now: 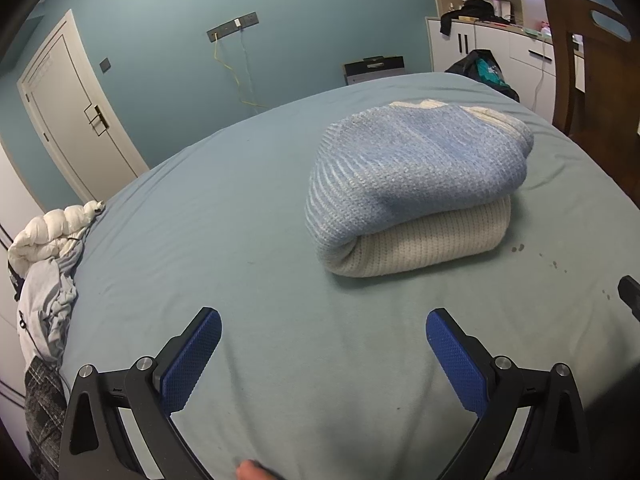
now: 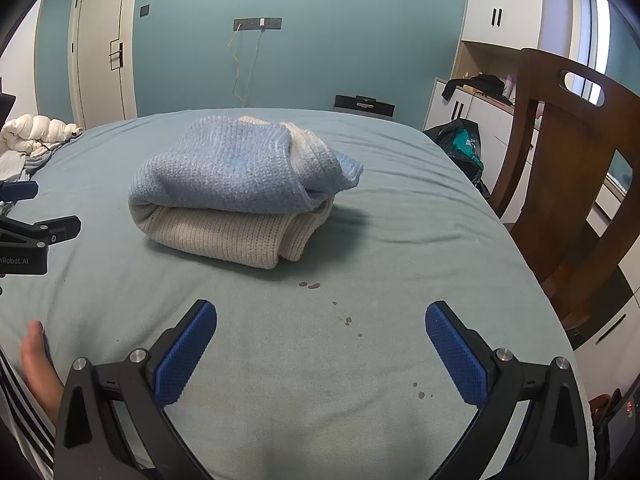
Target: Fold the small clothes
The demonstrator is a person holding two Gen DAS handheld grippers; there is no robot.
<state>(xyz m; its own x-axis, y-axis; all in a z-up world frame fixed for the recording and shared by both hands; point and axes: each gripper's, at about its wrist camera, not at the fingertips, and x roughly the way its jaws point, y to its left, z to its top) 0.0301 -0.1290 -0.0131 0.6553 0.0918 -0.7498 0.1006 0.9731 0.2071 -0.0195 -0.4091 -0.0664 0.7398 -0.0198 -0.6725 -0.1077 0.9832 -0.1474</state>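
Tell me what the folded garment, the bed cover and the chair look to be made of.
Folded garment: chunky knit, likely wool or acrylic; ribbed stitches show, matte blue over cream.
Bed cover: smooth matte woven or jersey fabric; soft wrinkles, small stains.
Chair: dark wood, slightly glossy.

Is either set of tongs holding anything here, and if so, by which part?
Nothing is held. The left tongs and right tongs are both open over the bedsheet, short of the folded knit sweater.
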